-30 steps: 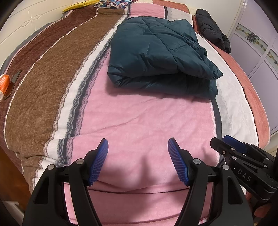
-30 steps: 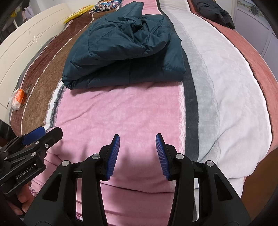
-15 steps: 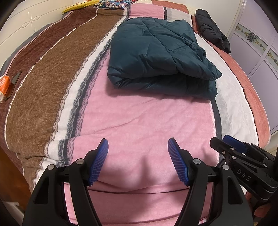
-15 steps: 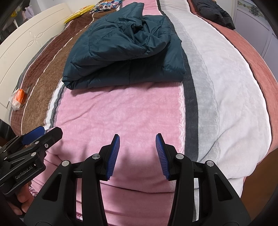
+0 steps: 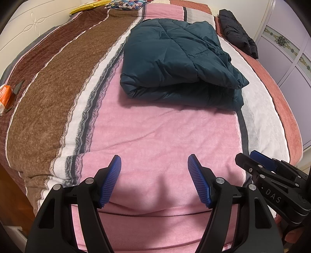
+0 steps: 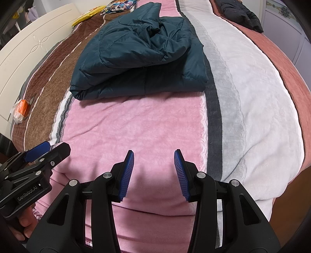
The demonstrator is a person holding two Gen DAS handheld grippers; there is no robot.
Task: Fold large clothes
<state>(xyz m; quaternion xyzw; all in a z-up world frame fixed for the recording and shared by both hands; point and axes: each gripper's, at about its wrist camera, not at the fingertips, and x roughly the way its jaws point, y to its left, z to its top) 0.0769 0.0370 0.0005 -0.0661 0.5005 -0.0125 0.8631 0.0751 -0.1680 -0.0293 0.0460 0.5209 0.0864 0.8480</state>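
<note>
The frame edge is cutting off my handles. Far beyond the folded teal jacket [image 5: 178, 64], the yellow item [image 5: 87, 7] and patterned fabric [image 5: 124, 3] are running out of view; the orange packet [image 6: 20, 111] is staying unreadable.

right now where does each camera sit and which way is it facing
Left wrist: sits on the left gripper, looking forward and down over the striped bedspread at the folded dark teal puffer jacket; own blue fingers apart and empty, right gripper at the right edge.
Right wrist: sits on the right gripper, facing the same way; own fingers apart and empty, left gripper and part of a hand at lower left.
Shared: jacket, bedspread, black garment, orange packet.
</note>
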